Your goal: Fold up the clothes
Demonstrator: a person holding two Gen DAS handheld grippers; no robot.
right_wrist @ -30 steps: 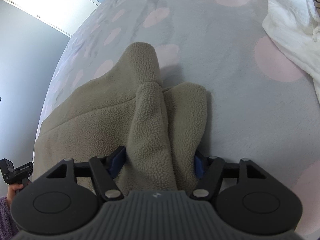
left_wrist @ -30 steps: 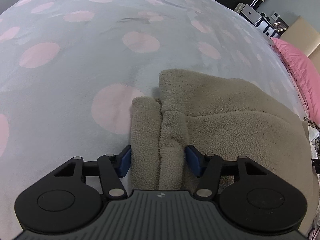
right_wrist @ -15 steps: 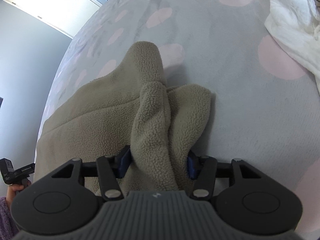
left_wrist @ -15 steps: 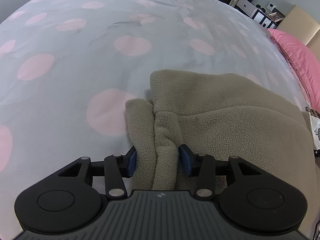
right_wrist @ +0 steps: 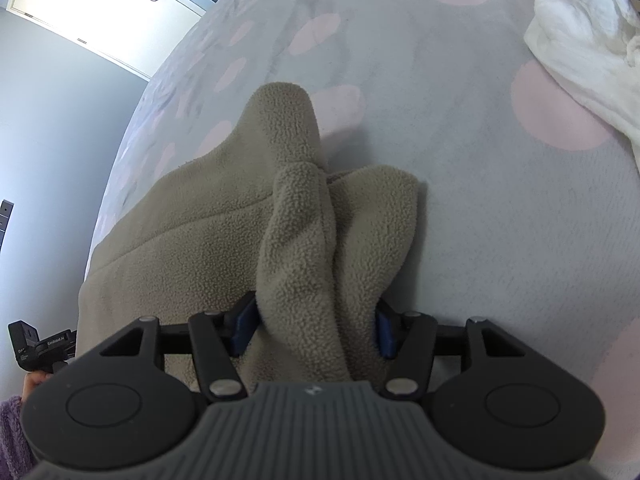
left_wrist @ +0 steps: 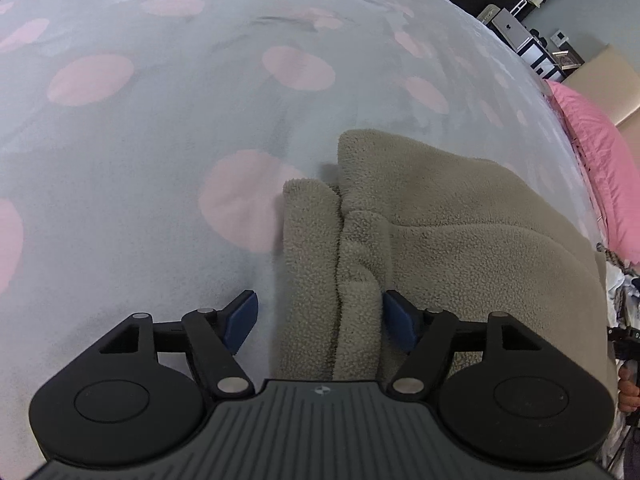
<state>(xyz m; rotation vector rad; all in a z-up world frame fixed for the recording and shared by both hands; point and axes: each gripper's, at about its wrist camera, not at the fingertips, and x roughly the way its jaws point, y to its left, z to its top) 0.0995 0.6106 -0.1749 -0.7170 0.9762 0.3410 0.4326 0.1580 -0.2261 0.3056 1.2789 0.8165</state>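
Letting go, the left gripper (left_wrist: 318,322) has its fingers opening around the fleece (left_wrist: 460,240) on the bed (left_wrist: 140,160). The right gripper (right_wrist: 312,328) clenches its bunched corner (still thick); pulling now could undo the fold.

A grey bedspread (left_wrist: 160,160) with pink dots fills both views. In the left wrist view a pink pillow (left_wrist: 600,168) lies at the right edge below a beige headboard (left_wrist: 616,80). Upper left of the right wrist view shows a pale wall (right_wrist: 52,120) and a bright ceiling panel (right_wrist: 92,4)
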